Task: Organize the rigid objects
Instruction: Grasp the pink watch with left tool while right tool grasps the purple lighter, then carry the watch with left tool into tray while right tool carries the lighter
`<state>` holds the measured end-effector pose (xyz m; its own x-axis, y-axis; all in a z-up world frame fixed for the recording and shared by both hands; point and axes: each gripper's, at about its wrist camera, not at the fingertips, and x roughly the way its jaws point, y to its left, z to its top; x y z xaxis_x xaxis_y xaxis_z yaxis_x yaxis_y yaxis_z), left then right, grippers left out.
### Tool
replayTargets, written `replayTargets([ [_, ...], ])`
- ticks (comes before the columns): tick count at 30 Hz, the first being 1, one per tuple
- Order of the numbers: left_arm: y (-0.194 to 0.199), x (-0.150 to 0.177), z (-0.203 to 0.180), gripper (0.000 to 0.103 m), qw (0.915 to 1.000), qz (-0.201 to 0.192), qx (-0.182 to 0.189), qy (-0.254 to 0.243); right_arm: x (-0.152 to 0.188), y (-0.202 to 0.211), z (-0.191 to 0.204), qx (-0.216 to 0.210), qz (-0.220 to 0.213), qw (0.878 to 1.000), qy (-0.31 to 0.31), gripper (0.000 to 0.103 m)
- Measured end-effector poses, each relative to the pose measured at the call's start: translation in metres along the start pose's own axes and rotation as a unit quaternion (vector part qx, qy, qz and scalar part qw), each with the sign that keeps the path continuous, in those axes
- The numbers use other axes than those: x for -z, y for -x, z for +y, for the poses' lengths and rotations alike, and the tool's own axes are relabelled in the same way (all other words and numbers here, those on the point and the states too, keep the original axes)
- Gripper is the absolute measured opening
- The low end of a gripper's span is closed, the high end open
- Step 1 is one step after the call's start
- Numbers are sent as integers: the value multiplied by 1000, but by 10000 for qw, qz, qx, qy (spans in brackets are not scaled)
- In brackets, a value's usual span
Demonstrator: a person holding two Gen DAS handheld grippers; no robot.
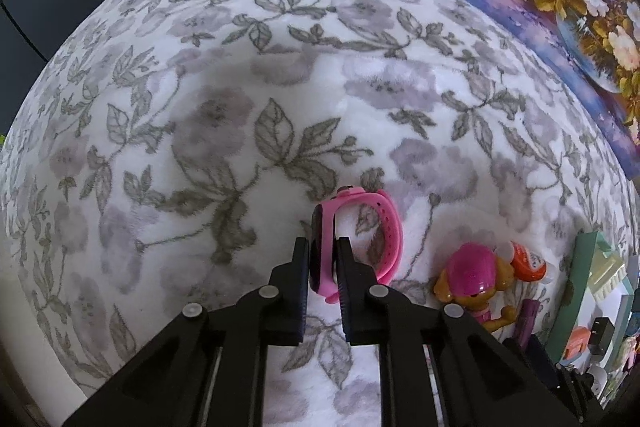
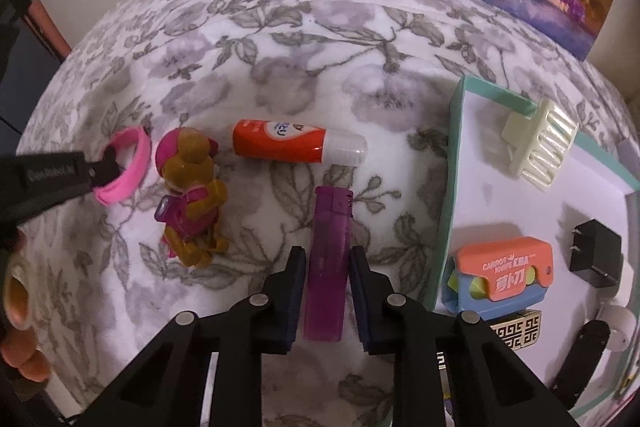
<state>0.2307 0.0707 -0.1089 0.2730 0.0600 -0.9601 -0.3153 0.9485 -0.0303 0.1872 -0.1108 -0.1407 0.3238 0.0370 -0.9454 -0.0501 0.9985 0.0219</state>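
1. Pink watch (image 1: 352,239): stiff case, bendy strap, light; left claw (image 1: 323,247) is clamped across its case, the firmest spot.
2. Purple lighter (image 2: 326,263): hard, slick plastic, pinched mid-body between the right claw (image 2: 325,259) pads.
3. Right of that claw lies the teal tray (image 2: 454,163).

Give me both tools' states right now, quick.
Left tool: closed on the pink watch.
Right tool: closed on the purple lighter.
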Motion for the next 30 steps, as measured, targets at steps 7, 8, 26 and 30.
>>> replayTargets([
  [7, 27, -2, 4, 14, 9995, -305, 61, -24, 1, 5, 8, -103, -48, 9999, -17, 21],
  [8, 30, -3, 6, 14, 9994, -345, 80, 8, 1, 7, 8, -123, -68, 9999, -41, 21],
  [26, 88, 8, -27, 14, 9935, -1093, 118, -301, -2, 66, -19, -163, -578, 9969, -510, 21],
  [30, 101, 17, -45, 14, 9908, -1234, 162, -530, 0, 75, -33, -175, -600, 9956, -699, 21],
])
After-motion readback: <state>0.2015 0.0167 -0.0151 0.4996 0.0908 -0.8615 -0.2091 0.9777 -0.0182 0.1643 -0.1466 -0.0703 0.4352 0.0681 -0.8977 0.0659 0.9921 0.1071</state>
